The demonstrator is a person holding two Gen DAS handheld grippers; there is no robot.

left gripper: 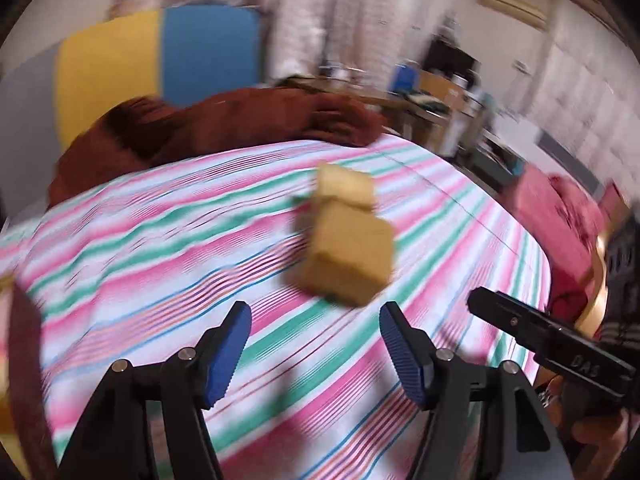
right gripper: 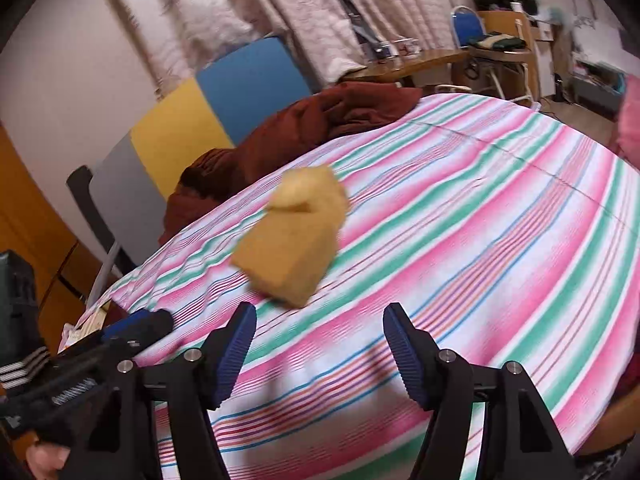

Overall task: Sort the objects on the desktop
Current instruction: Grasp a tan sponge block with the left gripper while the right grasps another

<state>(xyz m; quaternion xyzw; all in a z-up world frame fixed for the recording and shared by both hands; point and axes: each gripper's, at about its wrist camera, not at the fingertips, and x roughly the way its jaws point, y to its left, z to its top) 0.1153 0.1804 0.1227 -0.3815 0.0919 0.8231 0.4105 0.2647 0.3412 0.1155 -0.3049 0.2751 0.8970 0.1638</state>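
Two tan boxes [left gripper: 346,236] sit together on the striped sheet [left gripper: 160,240], just ahead of both grippers. The left gripper [left gripper: 316,344] and the right gripper [right gripper: 320,344] are wide apart, holding nothing. The picture is blurry, so maybe slow down, then squeeze one box gently.

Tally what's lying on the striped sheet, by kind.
Cardboard boxes: 2, tan, blurred, one behind the other
Brown blanket: 1, bunched at the far edge of the striped sheet
Total: 3
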